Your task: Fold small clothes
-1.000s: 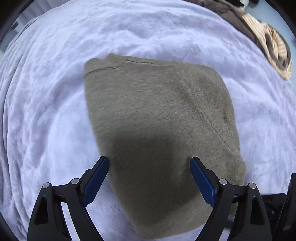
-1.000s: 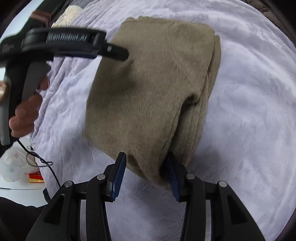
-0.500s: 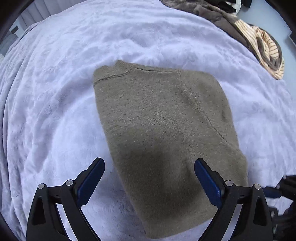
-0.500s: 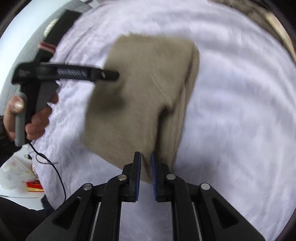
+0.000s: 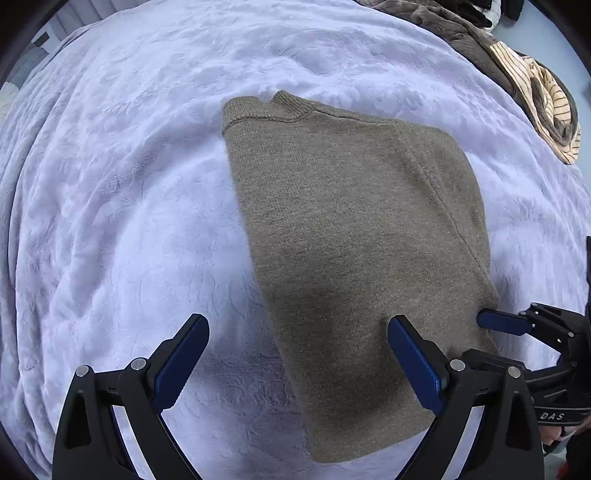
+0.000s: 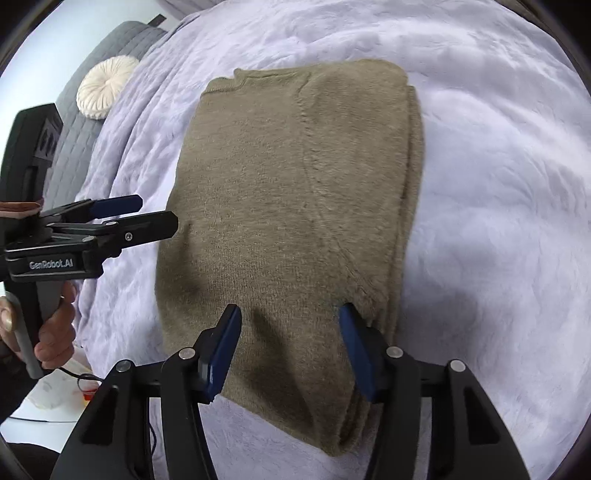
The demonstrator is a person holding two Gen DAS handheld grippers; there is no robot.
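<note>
An olive-brown knitted sweater [image 5: 354,236] lies folded flat on a lavender blanket [image 5: 122,206], collar at its far end. My left gripper [image 5: 297,328] hangs open and wide above the sweater's near left edge, holding nothing. One pad of the right gripper [image 5: 498,322] shows at the sweater's right edge. In the right wrist view the sweater [image 6: 295,206] shows stacked layers along its right side. My right gripper [image 6: 290,315] is opening over the sweater's near end; its pads do not press on the cloth. The left gripper [image 6: 155,212] reaches in from the left.
A brown garment [image 5: 443,26] and a striped one [image 5: 543,99] are heaped at the blanket's far right. A grey quilted headboard [image 6: 74,147] with a round cream cushion [image 6: 105,86] stands at the far left. A person's hand [image 6: 55,332] holds the left gripper's handle.
The right gripper's jaws went from apart around a lifted sweater corner to nearly shut, then apart again; the fold now lies flat. The left gripper opened slightly wider and drifted leftward off the sweater.
</note>
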